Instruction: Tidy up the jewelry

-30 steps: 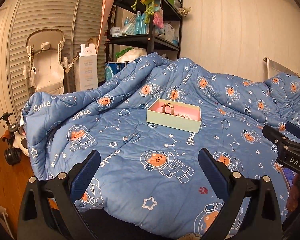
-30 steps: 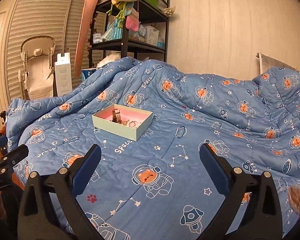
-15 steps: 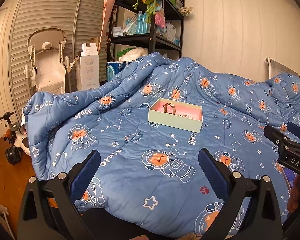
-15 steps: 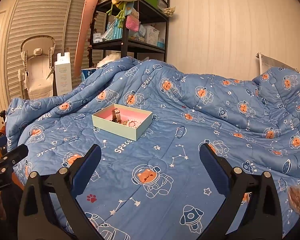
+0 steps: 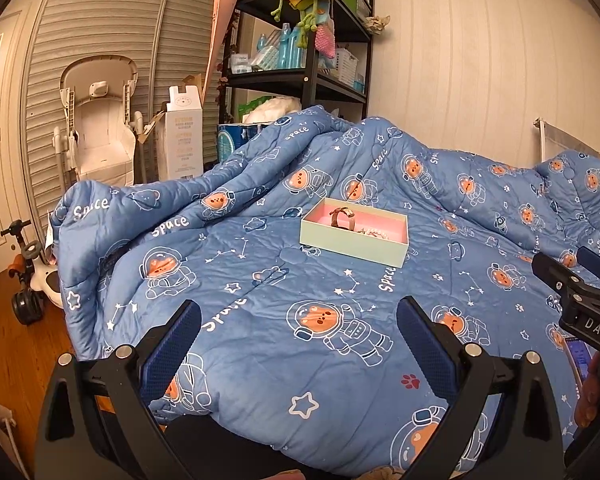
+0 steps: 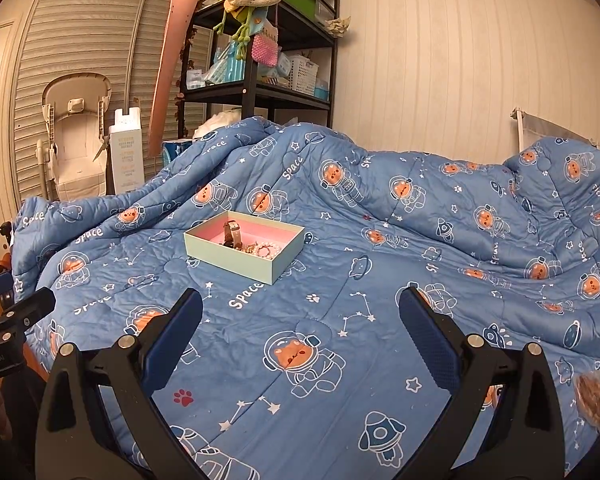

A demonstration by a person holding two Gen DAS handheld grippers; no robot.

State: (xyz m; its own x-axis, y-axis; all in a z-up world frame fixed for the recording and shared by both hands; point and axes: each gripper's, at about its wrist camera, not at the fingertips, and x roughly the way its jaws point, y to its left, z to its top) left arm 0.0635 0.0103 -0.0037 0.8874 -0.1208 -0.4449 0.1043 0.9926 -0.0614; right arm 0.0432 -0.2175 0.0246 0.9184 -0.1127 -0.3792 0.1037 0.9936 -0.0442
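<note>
Box (image 6: 244, 254), mint outside / pink lining, lid-less, sitting on blue space-print quilt (image 6: 380, 280) mid-bed. Inside: watch (image 6: 233, 234) standing on its strap loop toward the back-left, pearl/bead bracelets (image 6: 266, 250) piled toward near-right corner. No loose jewelry visible on quilt.

Step in hand: ambiguous. Fits either jewelry already gathered into box w/ grippers backed off, or box contents awaiting sorting w/ grippers lined up for approach. Can't settle from this alone, so no move called.

If any reach into box comes: small tangly beads, soft quilt under box, box prob slides/tips when nudged; needs precise fingertip pinch, maybe other gripper steadying box wall.

Left gripper (image 5: 298, 340): jaws spread wide, nothing between pads, hovering over near quilt edge, well short of box. Right gripper (image 6: 300, 338): same, wide apart, empty, touching nothing, box ahead and to the left.
</note>
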